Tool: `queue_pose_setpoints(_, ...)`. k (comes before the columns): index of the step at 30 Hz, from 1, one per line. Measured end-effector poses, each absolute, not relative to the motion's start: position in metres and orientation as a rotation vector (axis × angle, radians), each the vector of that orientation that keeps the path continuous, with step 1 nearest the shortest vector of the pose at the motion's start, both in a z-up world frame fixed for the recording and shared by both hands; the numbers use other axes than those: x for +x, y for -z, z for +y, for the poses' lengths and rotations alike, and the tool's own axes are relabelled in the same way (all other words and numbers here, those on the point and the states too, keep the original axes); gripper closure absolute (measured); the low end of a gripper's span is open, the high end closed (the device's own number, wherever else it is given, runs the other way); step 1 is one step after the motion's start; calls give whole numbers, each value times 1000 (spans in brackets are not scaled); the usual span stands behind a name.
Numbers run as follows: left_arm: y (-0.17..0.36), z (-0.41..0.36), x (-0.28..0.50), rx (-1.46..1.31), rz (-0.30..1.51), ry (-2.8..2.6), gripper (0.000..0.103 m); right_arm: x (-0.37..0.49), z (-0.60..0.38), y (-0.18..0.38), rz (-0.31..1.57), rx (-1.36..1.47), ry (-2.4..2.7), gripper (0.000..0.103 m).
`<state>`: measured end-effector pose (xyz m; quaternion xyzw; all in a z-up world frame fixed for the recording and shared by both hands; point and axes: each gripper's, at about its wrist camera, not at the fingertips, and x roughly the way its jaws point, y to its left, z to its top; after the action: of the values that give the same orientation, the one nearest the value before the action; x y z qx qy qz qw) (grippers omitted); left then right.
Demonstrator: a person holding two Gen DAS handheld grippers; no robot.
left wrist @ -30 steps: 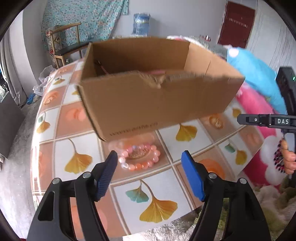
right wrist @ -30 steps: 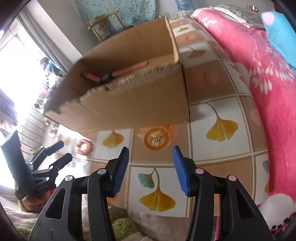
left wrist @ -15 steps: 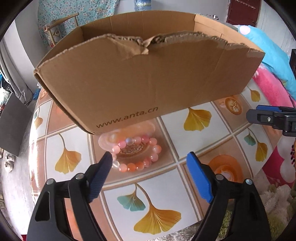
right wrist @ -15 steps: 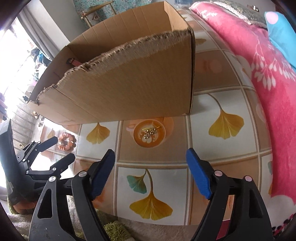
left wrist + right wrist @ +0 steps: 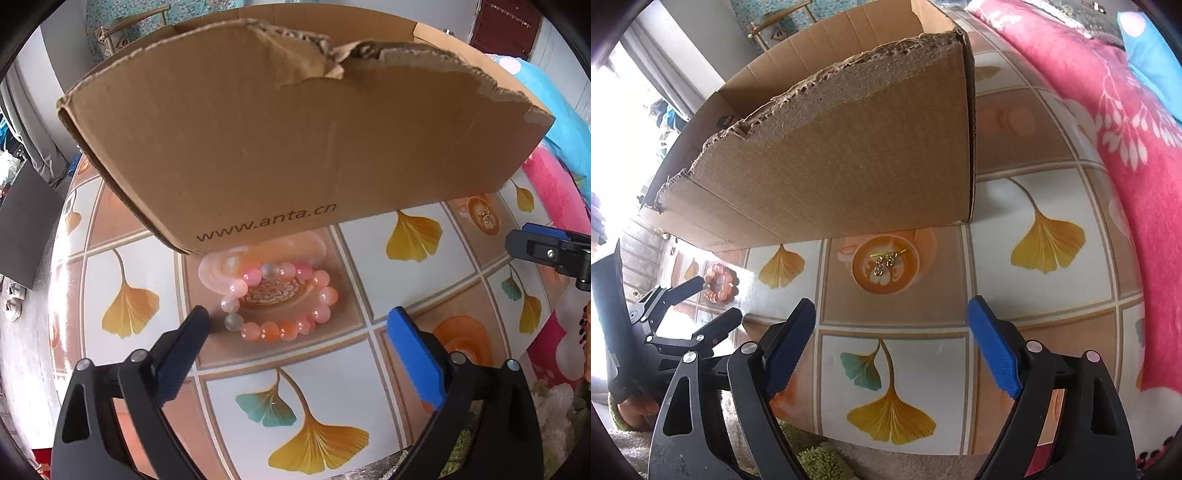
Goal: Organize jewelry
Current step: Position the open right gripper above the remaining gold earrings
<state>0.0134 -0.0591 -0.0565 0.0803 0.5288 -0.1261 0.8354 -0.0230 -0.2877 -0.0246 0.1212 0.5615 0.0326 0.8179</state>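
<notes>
A pink and orange bead bracelet [image 5: 280, 301] lies on the tiled table just in front of a cardboard box [image 5: 295, 140]. My left gripper [image 5: 299, 332] is open, its fingers wide on either side of the bracelet and close above it. A small gold chain [image 5: 886, 263] lies on an orange circle of the table pattern near the box's right corner. My right gripper [image 5: 890, 325] is open and empty, just short of the chain. The bracelet also shows small in the right wrist view [image 5: 720, 282], and the box [image 5: 831, 155] fills the middle there.
The table [image 5: 424, 288] has a ginkgo-leaf tile pattern. A pink flowered blanket [image 5: 1108, 129] lies along its right side, with a blue cushion [image 5: 561, 122] behind. A fuzzy rug [image 5: 812, 458] shows below the near table edge. A chair [image 5: 122, 29] stands far left.
Both grippers have moved forward and down toward the table. The left now straddles the bracelet and the right has opened wider and neared the chain.
</notes>
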Motion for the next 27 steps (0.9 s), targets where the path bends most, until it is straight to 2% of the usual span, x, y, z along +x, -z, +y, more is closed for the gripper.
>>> queue_pose_setpoints(16,57,-62,15,166,1112,235,5,-20,-280,30,1175,247,-98,9)
queue_pose_setpoints(27,59,-60,16,168,1104,240,5,-24,-265,34,1165,171,-68,8)
